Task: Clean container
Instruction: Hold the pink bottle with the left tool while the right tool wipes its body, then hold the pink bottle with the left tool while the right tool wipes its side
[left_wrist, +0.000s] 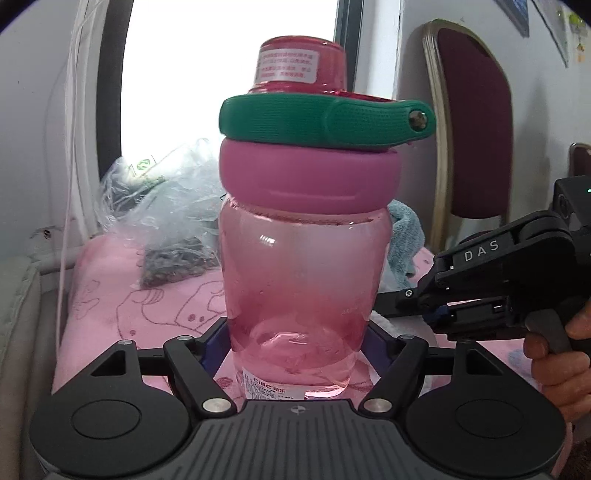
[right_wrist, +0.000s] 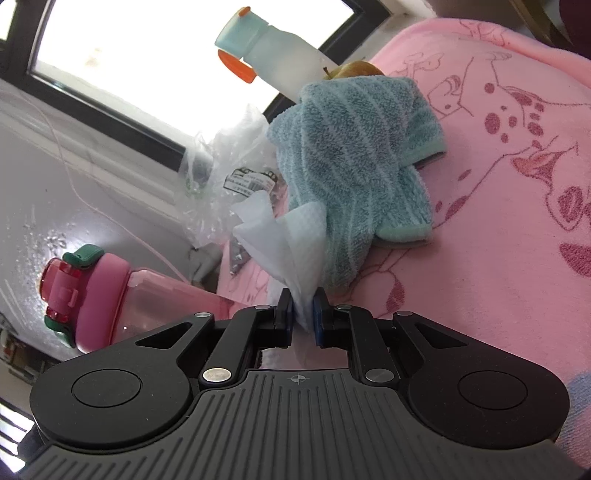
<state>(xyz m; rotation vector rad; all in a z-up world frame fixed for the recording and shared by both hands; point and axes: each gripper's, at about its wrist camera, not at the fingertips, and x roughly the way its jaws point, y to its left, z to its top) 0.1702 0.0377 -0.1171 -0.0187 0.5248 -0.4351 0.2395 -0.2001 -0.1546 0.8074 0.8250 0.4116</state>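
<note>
Left gripper (left_wrist: 299, 332), nearest the left wrist camera: jaws clamped on the lower body of the pink bottle (left_wrist: 301, 266), one finger (left_wrist: 216, 343) on each flank. Bottle upright on the pink printed cloth (left_wrist: 110, 295), translucent, with a white label near its base, a pink collar, a green strap (left_wrist: 325, 120) round the neck and a red cap (left_wrist: 299, 61) on top. Just right of the bottle, the right gripper (left_wrist: 391, 308) pointing in at its side, a hand (left_wrist: 561, 354) on the trigger grip. Behind the bottle to the left, a crumpled clear plastic bag (left_wrist: 162, 206); behind it to the right, a corner of teal towel (left_wrist: 404, 236), then a dark red chair (left_wrist: 476, 129). Farthest back, a bright window (left_wrist: 229, 74).

From the right wrist camera: jaws pinched together on a white wipe (right_wrist: 291, 243), its loose part fanning forward past the fingertips. Bottle lower left of the wipe. Beyond the wipe, the bunched teal towel lying on the cloth; past the towel, an apple (right_wrist: 356, 69) and a frosted bottle with a pale blue cap (right_wrist: 273, 51).
</note>
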